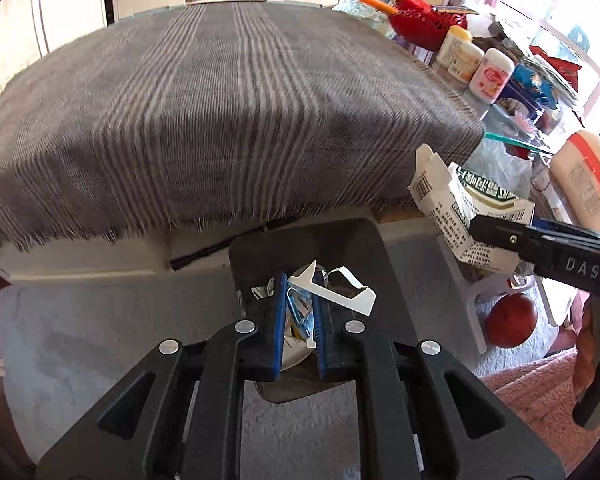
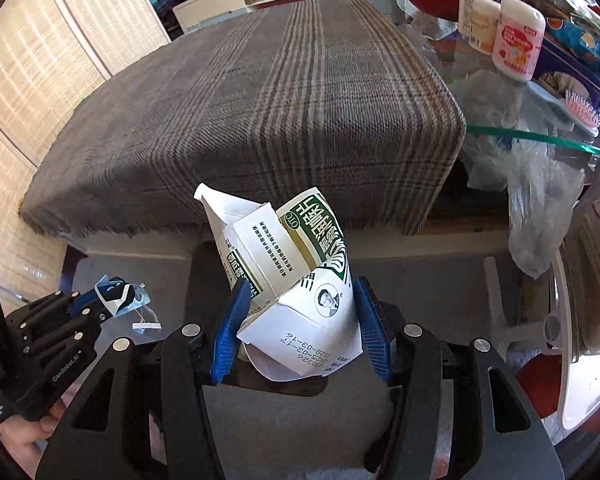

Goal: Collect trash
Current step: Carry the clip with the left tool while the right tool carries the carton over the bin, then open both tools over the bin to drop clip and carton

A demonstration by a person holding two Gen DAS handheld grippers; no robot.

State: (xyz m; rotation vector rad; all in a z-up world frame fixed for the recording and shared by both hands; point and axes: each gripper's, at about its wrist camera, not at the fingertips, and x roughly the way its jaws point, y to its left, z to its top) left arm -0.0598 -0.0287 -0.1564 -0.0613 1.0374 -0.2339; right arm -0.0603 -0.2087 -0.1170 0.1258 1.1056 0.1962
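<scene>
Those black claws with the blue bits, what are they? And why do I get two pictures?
They are two grabbing tools, and a person holds one in each hand. Each tool carries a small camera that looks along its two fingers, so there are two pictures, one from each tool.

In the left camera's picture, the left gripper is pinched shut on small scraps of paper and plastic. In the right camera's picture, the right gripper squeezes a crumpled white and green carton.

Below both sits a dark bin on the floor, with rubbish already in it. Behind it is a table under a grey striped cloth. Bottles and bags crowd a glass table beside it.
</scene>
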